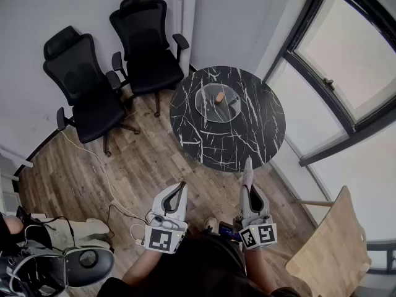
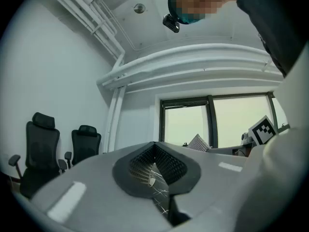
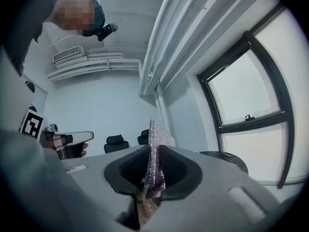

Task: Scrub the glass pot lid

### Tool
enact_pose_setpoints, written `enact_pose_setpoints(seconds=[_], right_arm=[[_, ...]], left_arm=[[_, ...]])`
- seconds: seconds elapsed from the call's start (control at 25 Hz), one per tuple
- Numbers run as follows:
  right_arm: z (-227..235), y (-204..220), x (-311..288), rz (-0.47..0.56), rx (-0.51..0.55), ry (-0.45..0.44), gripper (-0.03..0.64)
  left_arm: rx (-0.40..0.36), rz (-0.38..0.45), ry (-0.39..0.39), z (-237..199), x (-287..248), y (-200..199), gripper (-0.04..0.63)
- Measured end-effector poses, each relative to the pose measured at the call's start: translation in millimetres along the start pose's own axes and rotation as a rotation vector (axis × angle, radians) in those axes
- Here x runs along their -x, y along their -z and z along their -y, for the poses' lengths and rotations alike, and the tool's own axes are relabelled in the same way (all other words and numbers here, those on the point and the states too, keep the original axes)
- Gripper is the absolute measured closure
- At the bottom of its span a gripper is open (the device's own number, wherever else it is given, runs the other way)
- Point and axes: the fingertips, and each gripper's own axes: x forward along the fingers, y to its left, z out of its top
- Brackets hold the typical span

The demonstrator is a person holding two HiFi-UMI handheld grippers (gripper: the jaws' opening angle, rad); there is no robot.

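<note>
Glass pot lid (image 1: 218, 102) lies well beyond right hand-held gripper (image 1: 251, 192) clamping scourer (image 1: 247, 169); left hand-held gripper (image 1: 181, 187) closed.

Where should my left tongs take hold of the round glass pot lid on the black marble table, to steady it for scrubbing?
The small brown knob at the centre of the round glass pot lid, coming straight down from above. The lid seems to lie flat on the round black marble table, so its rim offers little to pinch, while the knob stands up.
</note>
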Motion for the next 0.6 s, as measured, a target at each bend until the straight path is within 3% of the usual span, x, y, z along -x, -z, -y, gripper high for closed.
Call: enact_pose_setpoints(seconds=[0.36, 0.6], right_arm=[[-4.7, 2.0, -6.4, -0.001, 0.001, -0.02, 0.554], [-8.1, -0.3, -6.4, 0.029, -0.056, 0.007, 0.551]], left_arm=[[-0.003, 0.007, -0.001, -4.7, -0.3, 1.7, 0.592], [0.005, 0.003, 0.002, -12.9, 5.8, 2.4, 0.592]])
